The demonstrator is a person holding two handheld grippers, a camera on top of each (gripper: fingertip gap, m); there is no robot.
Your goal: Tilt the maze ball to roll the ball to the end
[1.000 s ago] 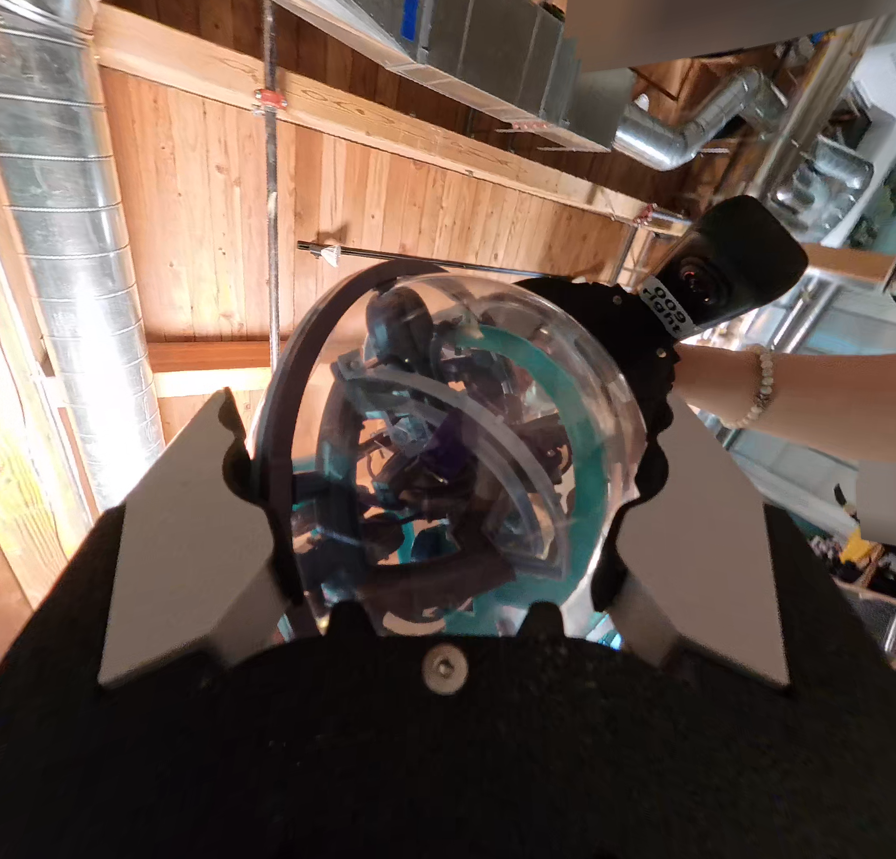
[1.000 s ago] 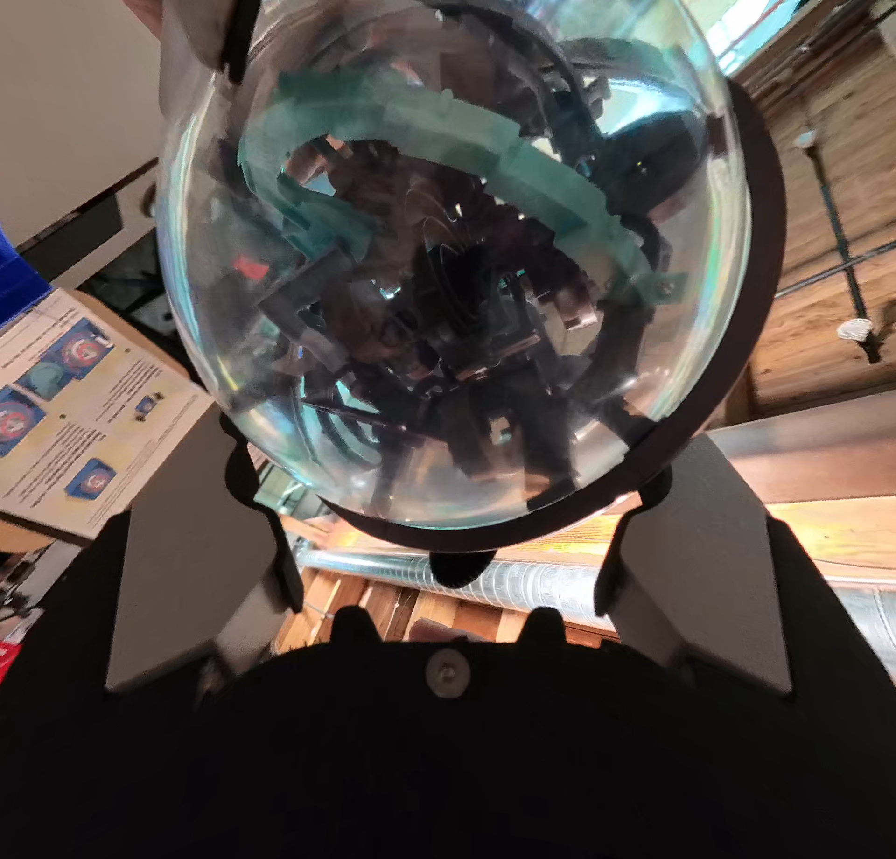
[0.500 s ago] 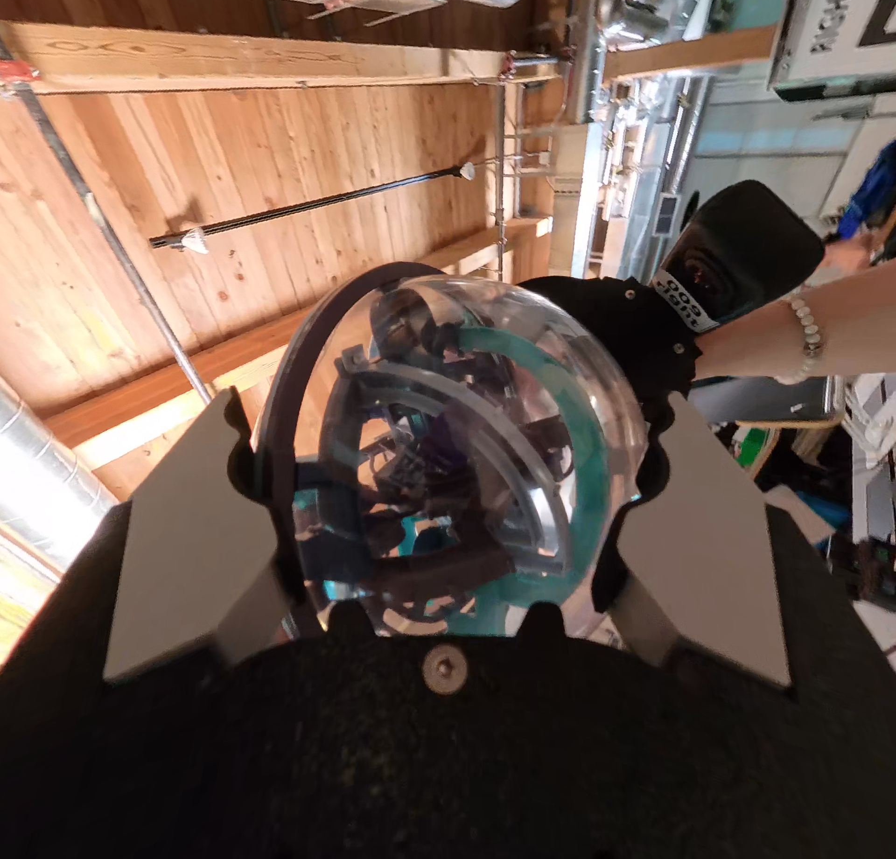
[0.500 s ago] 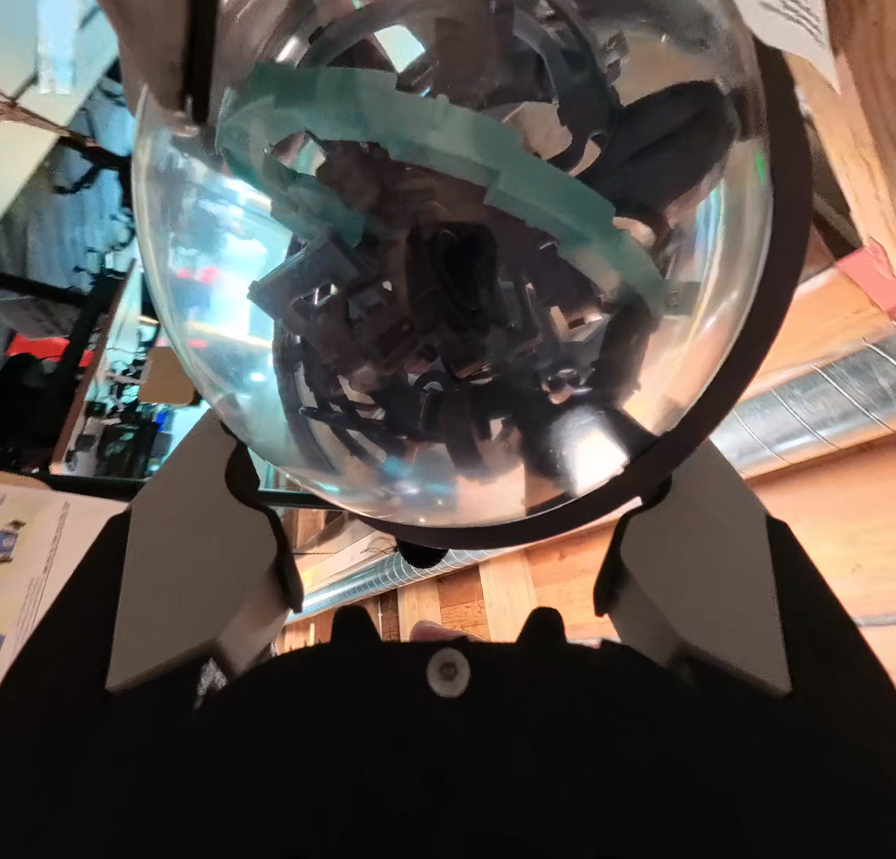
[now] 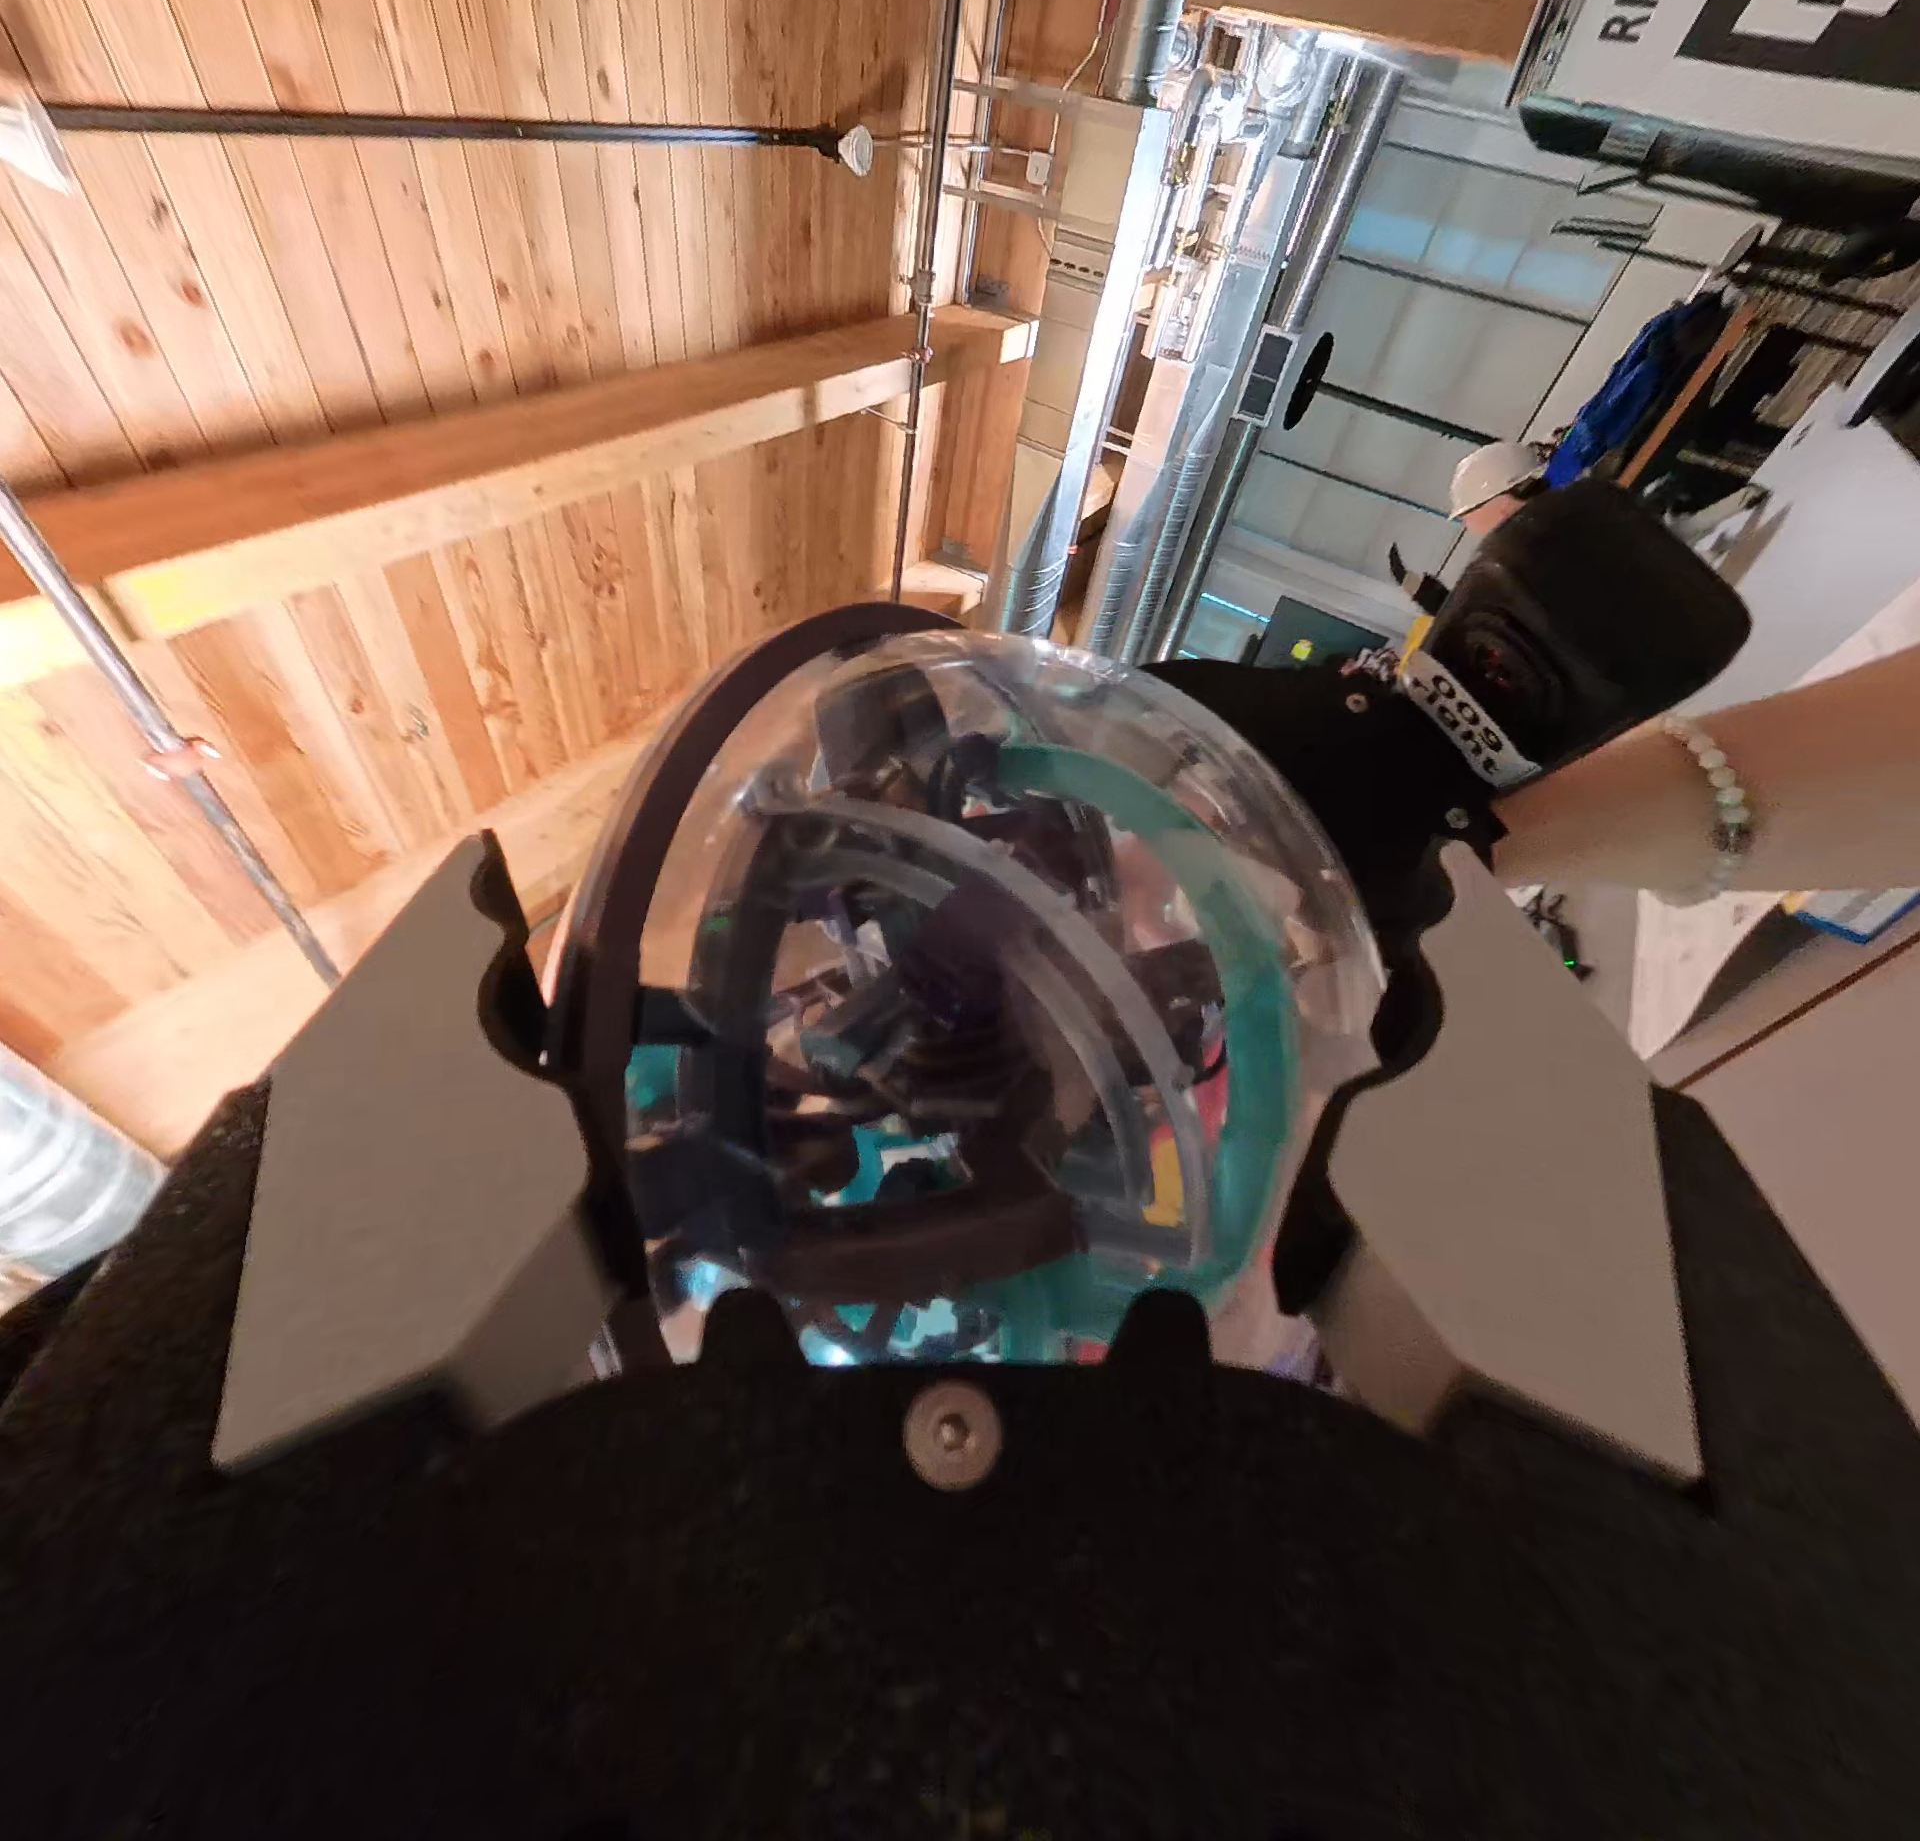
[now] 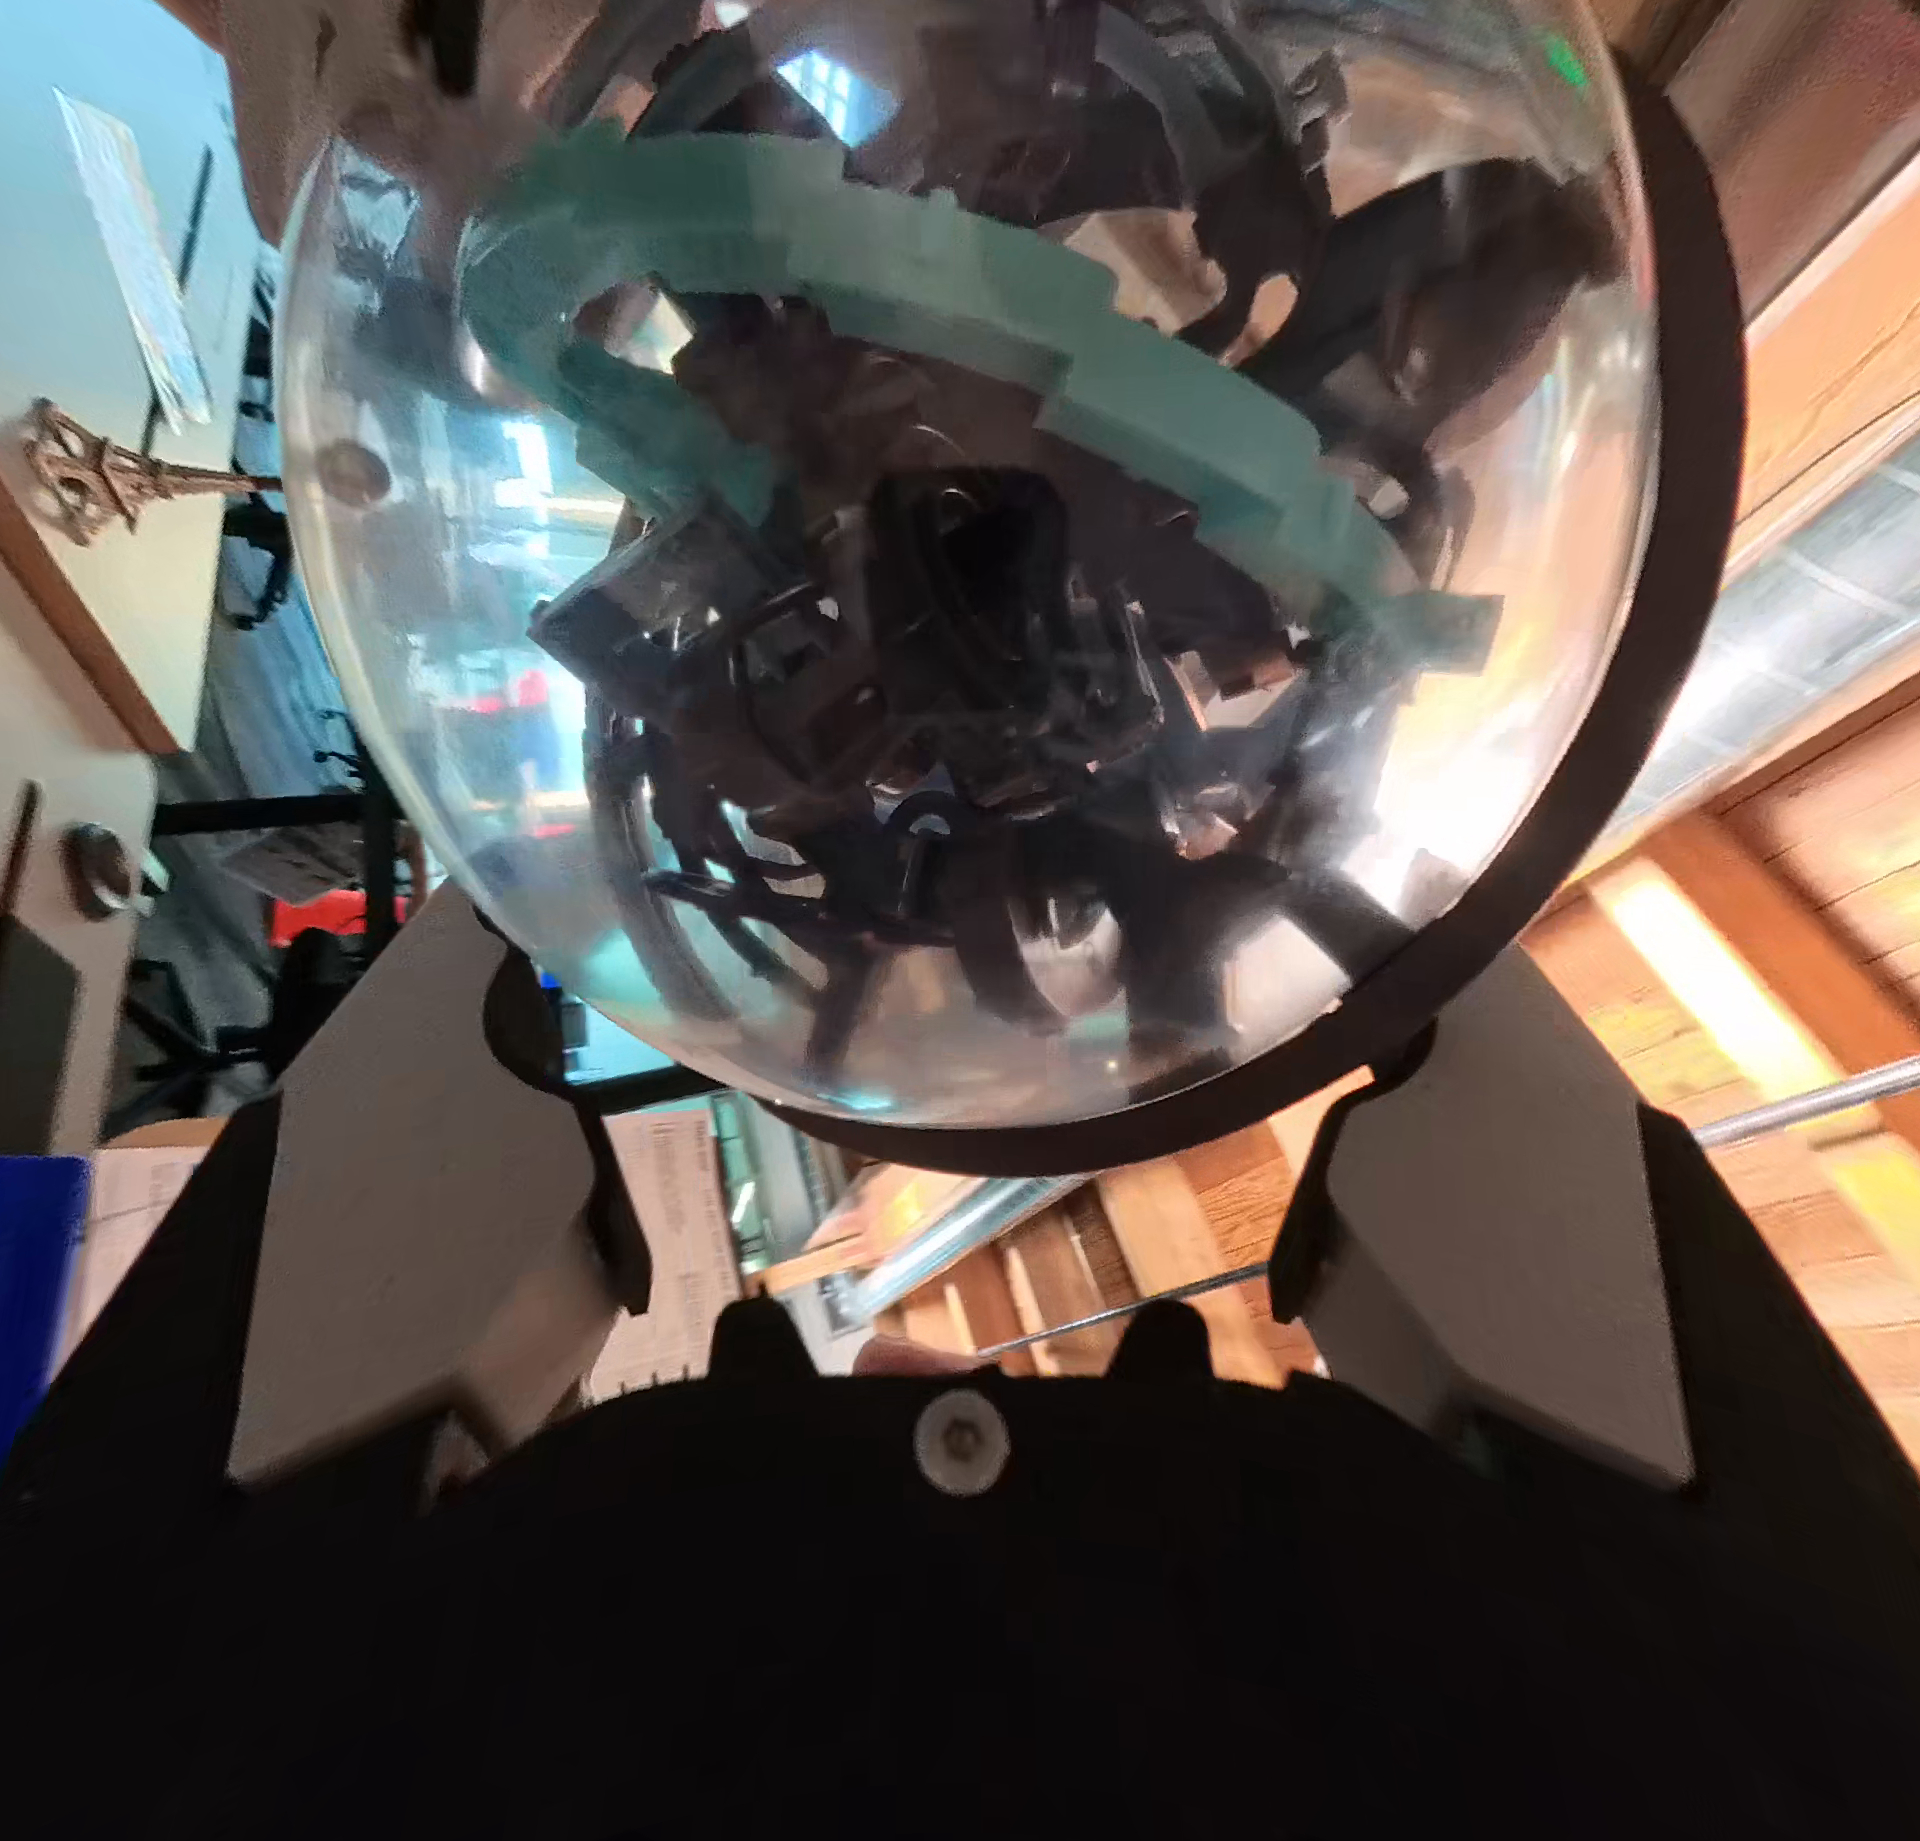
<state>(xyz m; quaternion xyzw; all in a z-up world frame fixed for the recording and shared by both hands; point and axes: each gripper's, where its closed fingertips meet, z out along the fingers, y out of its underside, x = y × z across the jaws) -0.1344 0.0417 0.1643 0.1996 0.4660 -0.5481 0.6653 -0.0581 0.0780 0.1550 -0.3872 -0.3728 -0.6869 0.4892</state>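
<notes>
The maze ball (image 5: 935, 1012) is a clear sphere with a dark ring around it and teal, grey and black tracks inside. It is held up in the air, under the ceiling. My left gripper (image 5: 966, 887) is shut on it, one finger on the ring and one on the clear shell. My right gripper (image 6: 951, 970) is shut on the lower part of the maze ball (image 6: 956, 544). The right gripper also shows in the left wrist view (image 5: 1382, 752), behind the sphere. I cannot make out the small ball inside.
A wooden plank ceiling with beams (image 5: 468, 472), metal pipes and silver ducts (image 5: 1164, 420) is behind the ball. A bare forearm with a bead bracelet (image 5: 1714, 825) reaches in from the right. Printed paper sheets (image 6: 665, 1220) and a blue object (image 6: 42, 1241) lie low on the left.
Both grippers have turned together with the maze ball in them. The background has swung from the ceiling and large duct toward the room and wall. The grip is the same.
</notes>
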